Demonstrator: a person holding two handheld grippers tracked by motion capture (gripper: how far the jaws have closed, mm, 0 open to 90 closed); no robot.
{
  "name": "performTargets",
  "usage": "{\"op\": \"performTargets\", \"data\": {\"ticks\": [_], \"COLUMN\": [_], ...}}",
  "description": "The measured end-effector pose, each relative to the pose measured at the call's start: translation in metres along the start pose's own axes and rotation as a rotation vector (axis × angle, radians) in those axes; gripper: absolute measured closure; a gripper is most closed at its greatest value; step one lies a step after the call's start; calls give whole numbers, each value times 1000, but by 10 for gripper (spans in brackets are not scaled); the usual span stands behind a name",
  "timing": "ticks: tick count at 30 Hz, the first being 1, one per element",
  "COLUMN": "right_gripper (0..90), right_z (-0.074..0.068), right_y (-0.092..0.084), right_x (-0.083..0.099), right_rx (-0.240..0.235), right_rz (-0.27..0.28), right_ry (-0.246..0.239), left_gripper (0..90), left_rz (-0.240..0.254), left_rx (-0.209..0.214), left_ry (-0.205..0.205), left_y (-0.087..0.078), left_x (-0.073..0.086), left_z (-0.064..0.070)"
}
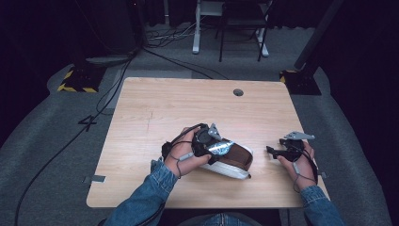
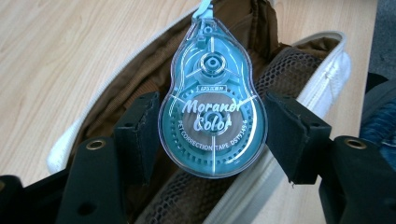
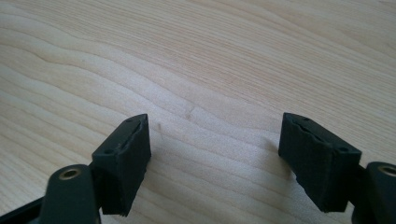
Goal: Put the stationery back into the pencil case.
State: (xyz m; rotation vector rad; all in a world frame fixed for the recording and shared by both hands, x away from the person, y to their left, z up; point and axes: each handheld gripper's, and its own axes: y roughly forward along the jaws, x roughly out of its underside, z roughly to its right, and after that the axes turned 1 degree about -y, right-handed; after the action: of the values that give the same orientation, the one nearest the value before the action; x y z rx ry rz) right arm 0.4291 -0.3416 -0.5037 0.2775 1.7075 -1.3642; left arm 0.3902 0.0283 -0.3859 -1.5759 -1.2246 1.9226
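Note:
A teal, see-through correction tape marked "Morandi Color" sits between the jaws of my left gripper, which is shut on its two sides. It hangs over the open mouth of a brown pouch with a white rim and a mesh lining. In the high view the pouch lies at the table's front middle, with the left gripper and the tape at its left end. My right gripper rests to the right of the pouch, apart from it. Its jaws stand open over bare wood.
The light wooden table has a round cable hole near its far edge. Beyond it are cables on the grey floor, stand bases with yellow-black tape and a chair frame.

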Motion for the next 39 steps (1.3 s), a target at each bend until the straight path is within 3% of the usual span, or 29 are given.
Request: {"op": "performTargets", "data": {"ticks": [8,23,27,39], "right_gripper": [259,259,259,259], "right_z": [-1,-1,-2,-3], "right_y": [-1,0,1,3], "right_x": [1,0,-1,-3], "right_rx": [-1,-3,-6,-13], "right_rz": [2,-1,0,0], "right_ry": [3,1,1,-8], "left_gripper": [299,256,231,196], "left_rz": [42,183,221,242], "left_rx": [-11,-99,-140,-248], "left_ry": [-17,-115,-152,-226], "left_y": [3,-28,-40,-69], "left_x": [2,22,32,73], "left_z": [-3,-14,-22,-44]}}
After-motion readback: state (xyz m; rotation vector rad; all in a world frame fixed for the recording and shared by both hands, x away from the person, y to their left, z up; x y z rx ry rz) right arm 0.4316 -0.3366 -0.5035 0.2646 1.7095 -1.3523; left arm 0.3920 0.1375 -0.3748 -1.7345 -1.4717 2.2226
